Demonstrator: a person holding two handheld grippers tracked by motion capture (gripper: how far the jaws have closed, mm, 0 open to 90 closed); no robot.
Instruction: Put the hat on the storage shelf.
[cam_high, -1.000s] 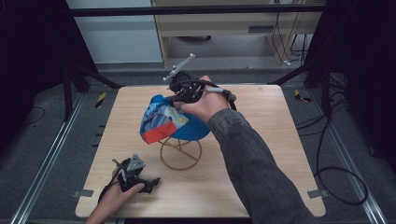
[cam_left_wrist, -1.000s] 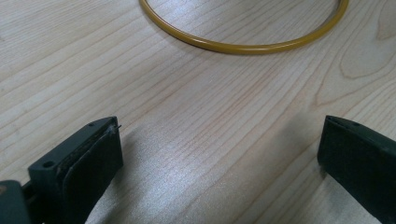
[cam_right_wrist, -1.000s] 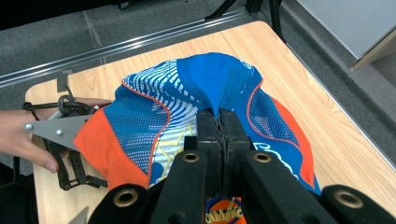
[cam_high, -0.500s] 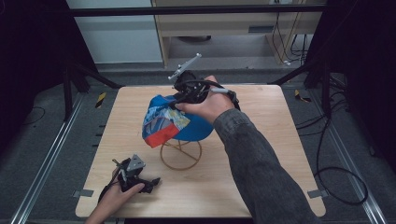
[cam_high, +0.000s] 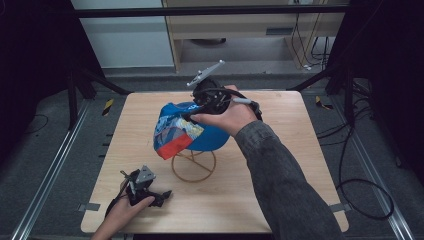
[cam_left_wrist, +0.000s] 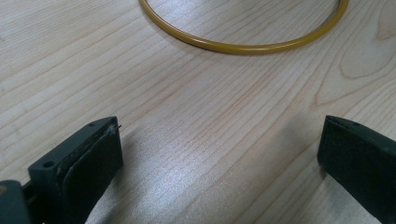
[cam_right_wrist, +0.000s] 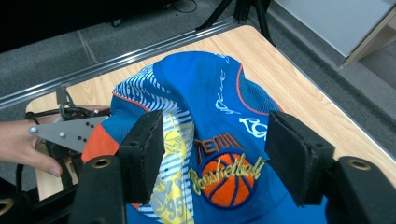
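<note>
Blue cap (cam_high: 210, 135) rests on wire stand (cam_high: 194, 166); right gripper (cam_right_wrist: 215, 154), jaws just opening, should lift clear vertically. Left gripper (cam_left_wrist: 219, 163) jaws apart, idle.

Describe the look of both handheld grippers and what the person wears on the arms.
Both grippers are black with grey three-cornered top plates: the left gripper and right gripper. Black cable loops over the right one. Its jaws carry thick black pads. The right arm wears a dark grey sleeve.
</note>
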